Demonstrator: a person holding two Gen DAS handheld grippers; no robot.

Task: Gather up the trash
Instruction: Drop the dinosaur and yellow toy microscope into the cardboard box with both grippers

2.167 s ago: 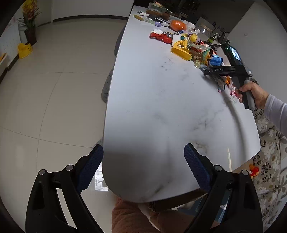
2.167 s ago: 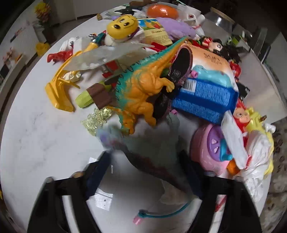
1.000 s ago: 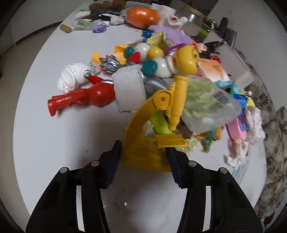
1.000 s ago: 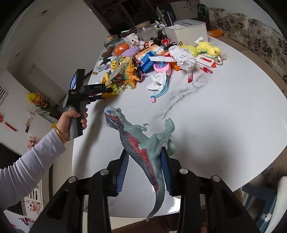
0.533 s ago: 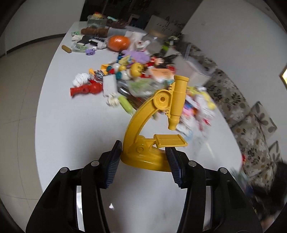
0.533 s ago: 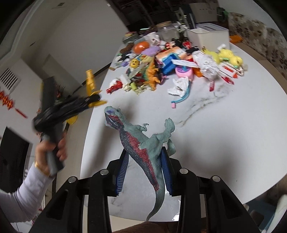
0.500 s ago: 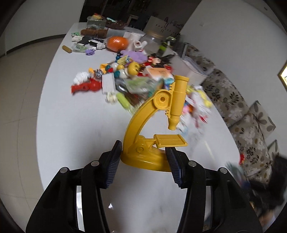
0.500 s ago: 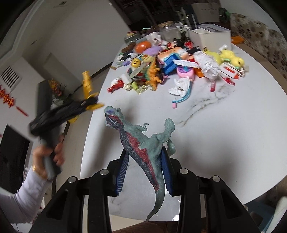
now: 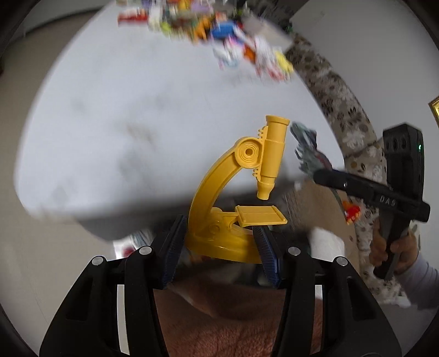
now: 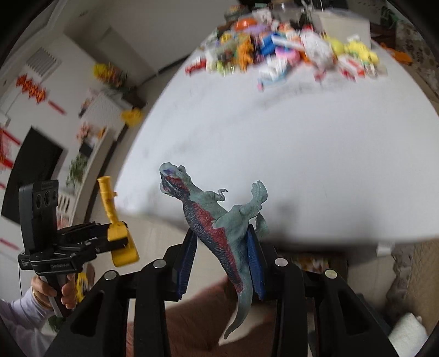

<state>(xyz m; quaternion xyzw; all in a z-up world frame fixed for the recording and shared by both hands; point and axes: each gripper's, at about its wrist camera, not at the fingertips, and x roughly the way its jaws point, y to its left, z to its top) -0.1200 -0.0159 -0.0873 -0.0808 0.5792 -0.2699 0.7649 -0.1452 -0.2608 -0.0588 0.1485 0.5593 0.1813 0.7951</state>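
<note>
At near edge of white bench: left gripper clamps base of yellow toy microscope, upright, lifted off bench. Right gripper grips teal-and-red toy dinosaur at body, head up, tail hanging below jaws. Blurred pile of toys and wrappers at far end of bench, well apart from both grippers.

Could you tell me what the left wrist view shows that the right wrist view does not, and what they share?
Only the left wrist view shows the floral sofa. Only the right wrist view shows the white bin and yellow flowers. Both show the yellow toy microscope in the left gripper, the toy dinosaur in the right gripper, and the white table.
</note>
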